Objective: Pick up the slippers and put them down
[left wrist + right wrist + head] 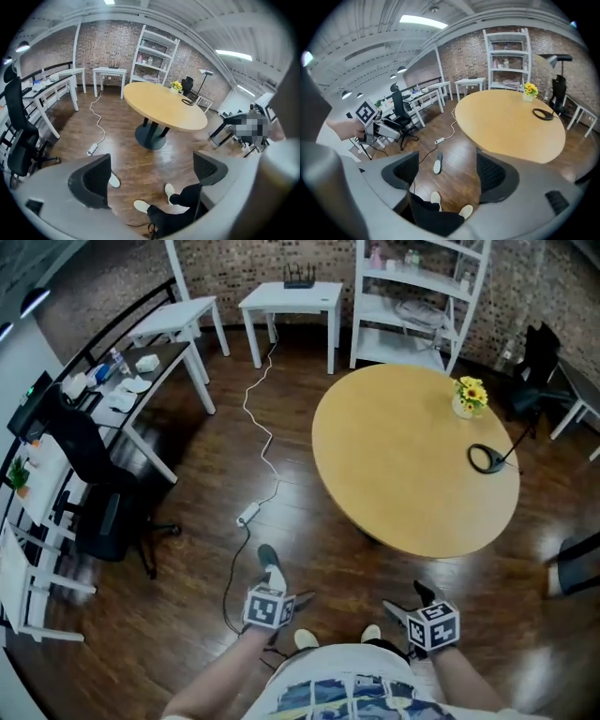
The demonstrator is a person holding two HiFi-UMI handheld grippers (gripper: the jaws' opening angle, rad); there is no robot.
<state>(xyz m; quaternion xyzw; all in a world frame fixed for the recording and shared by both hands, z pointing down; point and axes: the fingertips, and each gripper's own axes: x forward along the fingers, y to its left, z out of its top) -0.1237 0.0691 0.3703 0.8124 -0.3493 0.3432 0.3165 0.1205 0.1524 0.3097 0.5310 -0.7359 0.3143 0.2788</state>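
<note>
Slippers: only one shows for sure, a grey and white slipper (270,566) that lies flat on the dark wooden floor (319,540). Nothing holds it. It rests a little way in front of the person's pale shoes (305,638) and near a white power strip (248,515) with a long white cord. In the head view it sits just ahead of the left gripper's (152,173) marker cube. The left gripper view shows that gripper's two dark jaws wide apart, with only bare floor and the person's feet between them. The right gripper (445,176) is the same — its jaws are spread, and between them are the floor, the slipper farther off and the pale shoes. Both grippers are held up in the air, close to the person's body. A big round yellow table (403,474) stands to the right of the slipper, well apart from it, with a small pot of yellow flowers (470,393) on its far side.
</note>
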